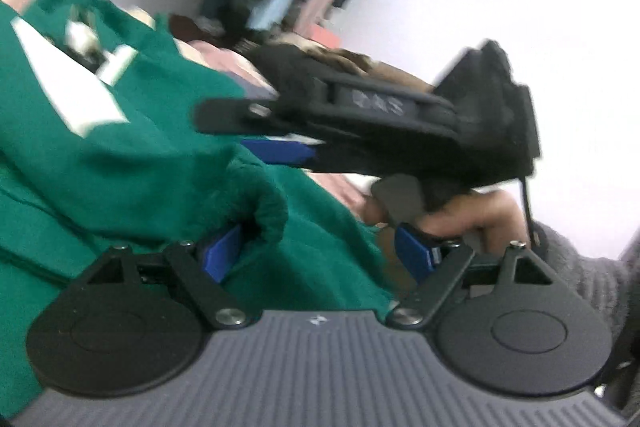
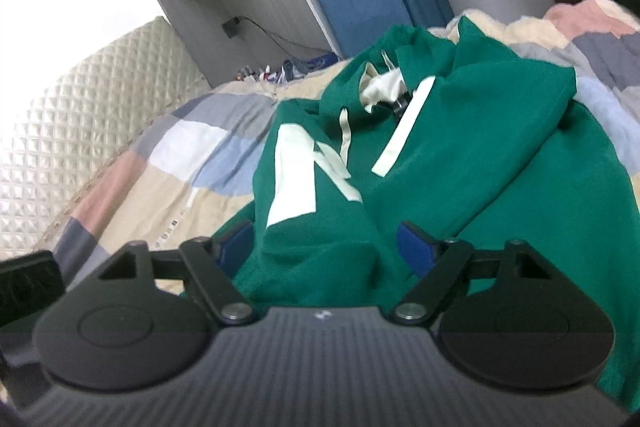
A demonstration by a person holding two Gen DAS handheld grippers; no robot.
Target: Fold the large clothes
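Left wrist | left hand-held gripper wide apart, green hoodie between pads | right hand-held gripper likewise.

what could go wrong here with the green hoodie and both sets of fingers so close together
1. The right gripper crosses just in front of the left gripper; another move inward could knock them together.
2. The green hoodie lies bunched, with a fold between each gripper's open fingers; closing now could pinch several layers and fold it crooked.
3. The drawstring lies loose across the chest and could get trapped inside a fold.
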